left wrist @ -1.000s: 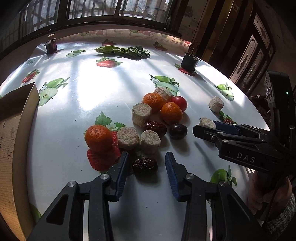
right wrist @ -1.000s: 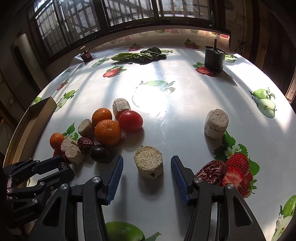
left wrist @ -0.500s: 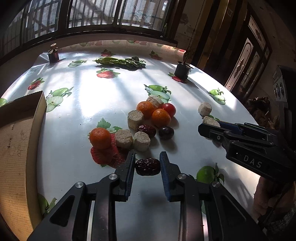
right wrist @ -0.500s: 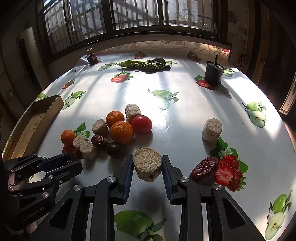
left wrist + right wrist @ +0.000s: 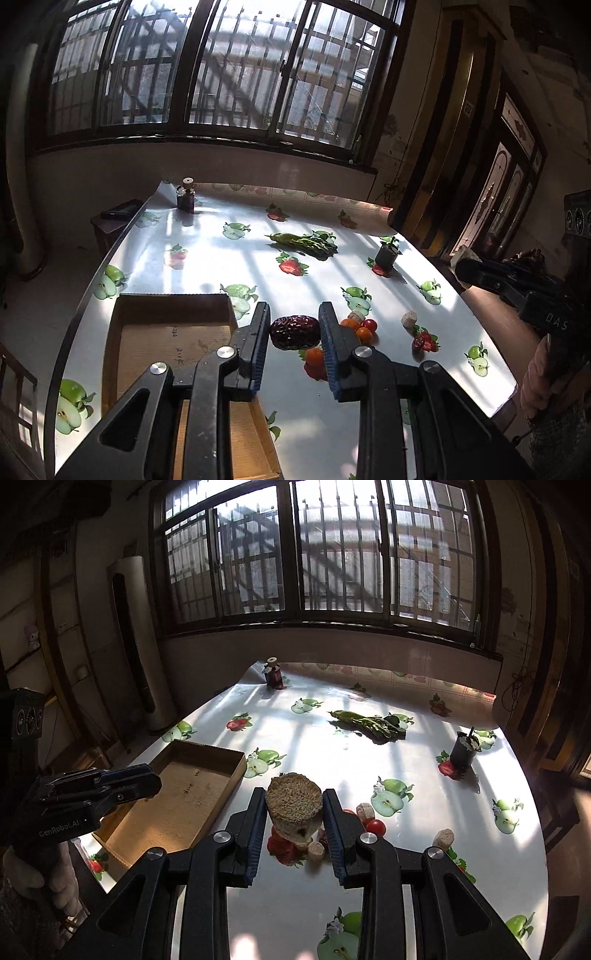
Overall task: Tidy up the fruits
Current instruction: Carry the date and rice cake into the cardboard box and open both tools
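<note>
My left gripper (image 5: 294,334) is shut on a dark red wrinkled date (image 5: 294,331) and holds it high above the table, just right of the open cardboard box (image 5: 166,339). My right gripper (image 5: 294,814) is shut on a beige round chunk (image 5: 293,806), also lifted high, right of the same box (image 5: 177,797). Below lie the other fruits: oranges (image 5: 364,334), a red tomato (image 5: 370,325) (image 5: 375,827), beige chunks (image 5: 443,837) and another date (image 5: 419,343).
A fruit-print cloth covers the table (image 5: 369,760). Green vegetables (image 5: 365,723) lie at the back, a black cup (image 5: 463,753) at the right, a small bottle (image 5: 274,674) at the far edge. The left gripper shows at the left of the right wrist view (image 5: 92,790).
Both grippers closed on their items, the left on the date and the right on the beige chunk, and lifted them well up from the table toward the box side.
</note>
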A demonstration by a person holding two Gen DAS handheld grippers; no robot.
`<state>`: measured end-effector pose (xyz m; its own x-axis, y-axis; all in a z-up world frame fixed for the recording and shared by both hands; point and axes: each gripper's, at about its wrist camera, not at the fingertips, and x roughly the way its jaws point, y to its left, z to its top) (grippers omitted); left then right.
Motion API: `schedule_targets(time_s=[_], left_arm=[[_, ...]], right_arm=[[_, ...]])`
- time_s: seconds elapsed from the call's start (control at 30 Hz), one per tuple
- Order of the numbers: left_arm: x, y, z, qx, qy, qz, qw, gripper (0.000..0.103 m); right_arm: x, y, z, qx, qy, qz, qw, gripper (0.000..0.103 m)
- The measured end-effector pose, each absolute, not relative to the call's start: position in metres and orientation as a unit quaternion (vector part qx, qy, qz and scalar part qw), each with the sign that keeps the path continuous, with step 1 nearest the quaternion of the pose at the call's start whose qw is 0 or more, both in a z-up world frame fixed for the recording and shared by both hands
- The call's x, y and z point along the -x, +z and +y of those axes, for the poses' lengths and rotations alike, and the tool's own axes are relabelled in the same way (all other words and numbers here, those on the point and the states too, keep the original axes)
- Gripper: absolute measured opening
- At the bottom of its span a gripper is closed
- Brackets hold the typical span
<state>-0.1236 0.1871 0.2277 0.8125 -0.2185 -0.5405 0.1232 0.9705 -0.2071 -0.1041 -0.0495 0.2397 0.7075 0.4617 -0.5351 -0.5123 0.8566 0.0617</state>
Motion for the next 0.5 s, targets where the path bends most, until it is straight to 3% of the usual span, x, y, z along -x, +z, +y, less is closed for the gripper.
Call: schedule_targets(time_s=[0.13,0.23,0.33,0.5], left_arm=[[0.09,0.264,0.236,0.046,-0.02,0.29,0.956,0.026],[0.055,0.252,0.271,0.051,0.019,0.311,0.949,0.026],[0.025,0.207,0.301,0.088,0.034,0.348,0.933,0.026],[-0.015,0.112,0.329,0.139,0.048,0.424,0.894,0.026]], right_arm=[[0.09,0.303,-0.003,0.044,0.301,0.243,0.921,0.033],[0.063,0.312,0.036,0.038,0.314,0.251,0.915,0.033],[0.03,0.277,0.079,0.046,0.324,0.295,0.898,0.033],[-0.016,0.159,0.146,0.087,0.323,0.382,0.862,0.033]])
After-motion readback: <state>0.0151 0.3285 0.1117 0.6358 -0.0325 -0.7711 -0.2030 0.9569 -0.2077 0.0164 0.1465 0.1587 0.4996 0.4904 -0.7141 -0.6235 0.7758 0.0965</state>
